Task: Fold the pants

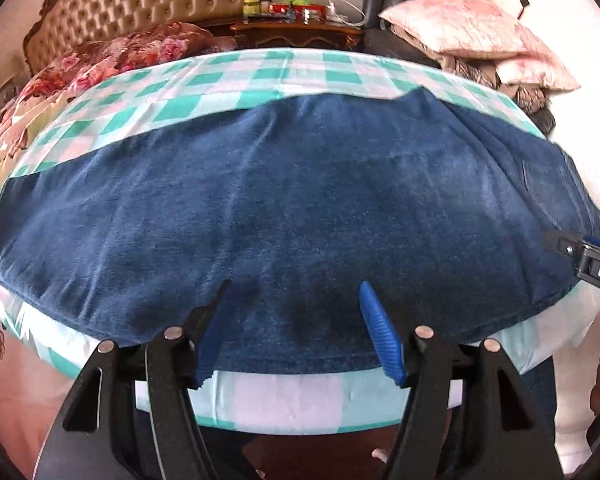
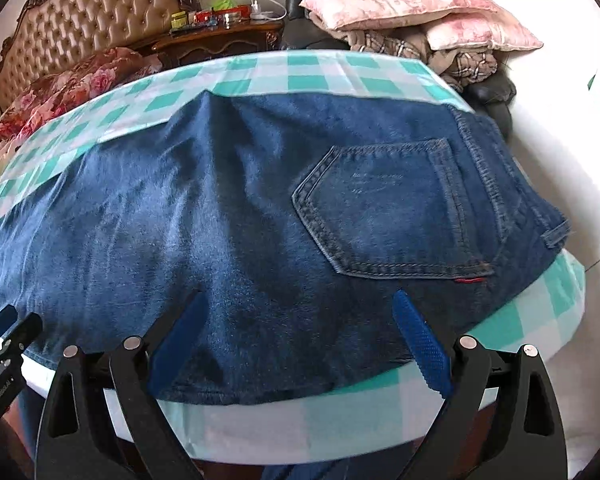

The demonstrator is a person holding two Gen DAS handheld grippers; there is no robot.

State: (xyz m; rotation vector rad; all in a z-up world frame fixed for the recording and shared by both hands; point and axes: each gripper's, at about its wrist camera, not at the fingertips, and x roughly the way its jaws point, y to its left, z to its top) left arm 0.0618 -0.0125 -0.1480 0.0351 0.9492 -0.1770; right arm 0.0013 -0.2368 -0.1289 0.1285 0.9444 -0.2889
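Dark blue denim pants (image 1: 284, 208) lie flat across a table with a teal and white checked cloth (image 1: 228, 76). In the right wrist view the pants (image 2: 228, 216) show a back pocket (image 2: 384, 208) and the waistband at the right. My left gripper (image 1: 296, 292) is open, its blue pads over the pants' near edge, holding nothing. My right gripper (image 2: 300, 300) is open over the near edge, left of the pocket, and empty. The right gripper's body also shows at the right edge of the left wrist view (image 1: 592, 260).
The table's near edge (image 2: 284, 420) is just below the grippers. Behind it stand a bed with a tufted headboard (image 1: 140, 0), a floral quilt (image 1: 112, 56), a cluttered wooden nightstand (image 1: 296, 32), and pink pillows (image 2: 396, 0) on piled clothes.
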